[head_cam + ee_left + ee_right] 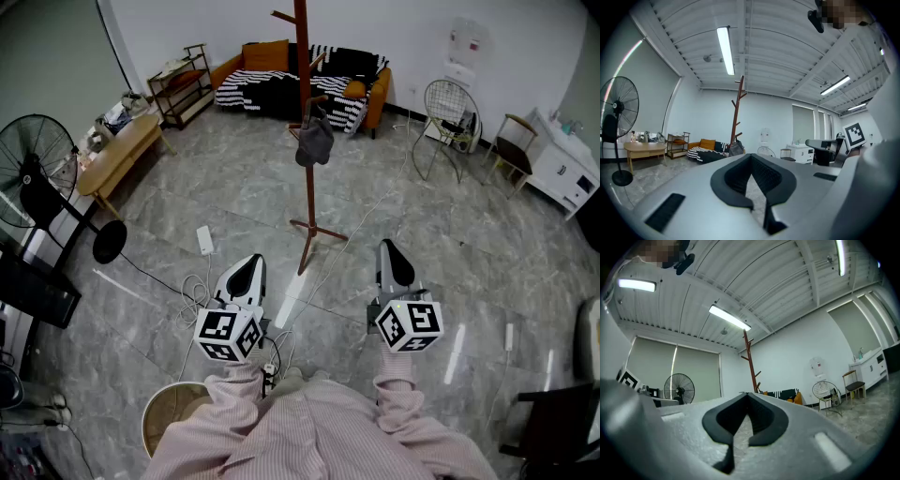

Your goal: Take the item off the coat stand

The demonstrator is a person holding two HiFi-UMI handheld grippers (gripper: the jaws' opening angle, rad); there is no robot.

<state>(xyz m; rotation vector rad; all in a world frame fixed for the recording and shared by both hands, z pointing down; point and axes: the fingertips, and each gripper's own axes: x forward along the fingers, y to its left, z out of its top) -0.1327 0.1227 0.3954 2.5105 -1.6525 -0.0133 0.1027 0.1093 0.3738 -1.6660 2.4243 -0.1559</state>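
A tall brown wooden coat stand (pixel 302 141) rises from the marble floor in the middle of the room. A grey item (pixel 315 142) that looks like a cap or small bag hangs from one of its lower pegs. In the head view my left gripper (pixel 246 272) and right gripper (pixel 394 261) are held low in front of me, well short of the stand's base. Both are shut with nothing between the jaws. The left gripper view shows the stand (pixel 737 117) and the grey item (pixel 737 149) far beyond the gripper (pixel 751 156). In the right gripper view the stand (pixel 750 364) is also distant past the gripper (pixel 747 395).
A black standing fan (pixel 33 178) and a wooden bench (pixel 122 155) are on the left. A striped sofa (pixel 300 84) lines the back wall, with a wire chair (pixel 448 117) and a white cabinet (pixel 562 169) to the right. Cables (pixel 202 291) and a power strip (pixel 204 240) lie on the floor, and a round basket (pixel 173 412) stands near my left.
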